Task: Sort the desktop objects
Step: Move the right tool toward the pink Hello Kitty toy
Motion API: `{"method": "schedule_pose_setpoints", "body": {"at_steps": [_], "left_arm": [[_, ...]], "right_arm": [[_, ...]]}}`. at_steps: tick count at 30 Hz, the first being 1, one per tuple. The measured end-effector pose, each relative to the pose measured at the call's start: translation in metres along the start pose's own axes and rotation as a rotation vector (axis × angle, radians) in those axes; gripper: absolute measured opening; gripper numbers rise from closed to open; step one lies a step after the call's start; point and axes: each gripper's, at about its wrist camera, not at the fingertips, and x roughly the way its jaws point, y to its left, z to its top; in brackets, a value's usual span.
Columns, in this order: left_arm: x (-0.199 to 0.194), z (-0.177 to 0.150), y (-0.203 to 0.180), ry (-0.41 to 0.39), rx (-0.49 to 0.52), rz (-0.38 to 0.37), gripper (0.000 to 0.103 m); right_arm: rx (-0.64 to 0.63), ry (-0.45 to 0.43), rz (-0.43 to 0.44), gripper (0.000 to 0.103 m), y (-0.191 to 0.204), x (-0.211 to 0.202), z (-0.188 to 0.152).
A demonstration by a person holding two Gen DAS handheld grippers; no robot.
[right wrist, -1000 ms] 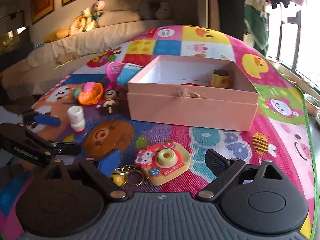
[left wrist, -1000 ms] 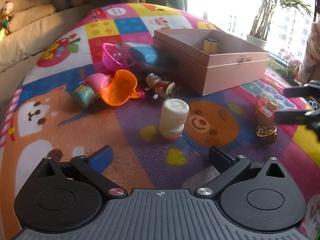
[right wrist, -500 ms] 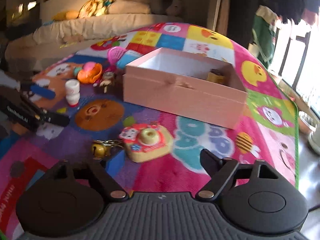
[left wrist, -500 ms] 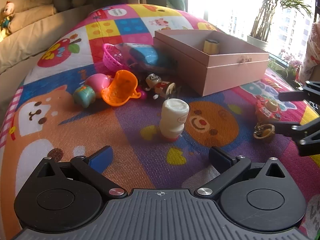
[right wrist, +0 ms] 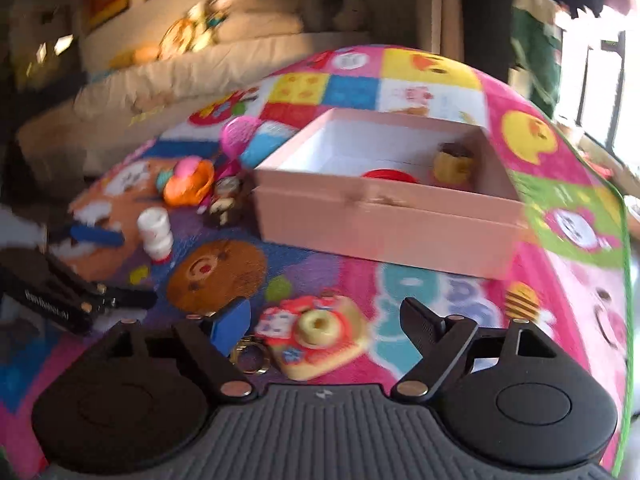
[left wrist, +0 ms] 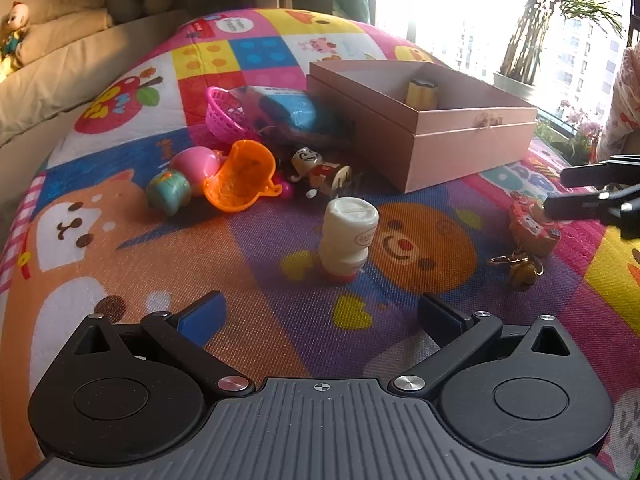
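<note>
A pink open box (left wrist: pixel 452 140) (right wrist: pixel 384 224) stands on a colourful play mat and holds a small yellow jar (right wrist: pixel 454 162) and something red. A red-and-yellow toy camera keychain (right wrist: pixel 316 334) (left wrist: pixel 534 224) lies between the open fingers of my right gripper (right wrist: pixel 326 324), touching neither. My left gripper (left wrist: pixel 320 316) is open and empty, a short way in front of a white upside-down bottle (left wrist: pixel 348 238). Left of the box lie an orange scoop (left wrist: pixel 240 176), a pink and teal toy (left wrist: pixel 180 180), a small doll figure (left wrist: pixel 320 172) and a pink basket (left wrist: pixel 224 114).
A blue packet (left wrist: pixel 296 114) lies between the basket and the box. A beige sofa with plush toys (left wrist: pixel 60 60) runs along the far left of the mat. A window and potted plant (left wrist: pixel 552 20) are behind the box.
My right gripper has dropped lower and moved forward over the toy camera, which now sits between its fingers. My left gripper has stayed in place.
</note>
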Motion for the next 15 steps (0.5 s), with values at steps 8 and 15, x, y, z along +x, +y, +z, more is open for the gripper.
{"method": "schedule_pose_setpoints", "body": {"at_steps": [8, 15], "left_arm": [[0.0, 0.0, 0.0, 0.0, 0.001, -0.001, 0.103], [0.0, 0.0, 0.0, -0.001, 0.0, -0.001, 0.103]], "right_arm": [[0.284, -0.01, -0.04, 0.045, -0.044, 0.014, 0.007], [0.213, 0.041, -0.085, 0.045, -0.038, 0.025, 0.004]]}}
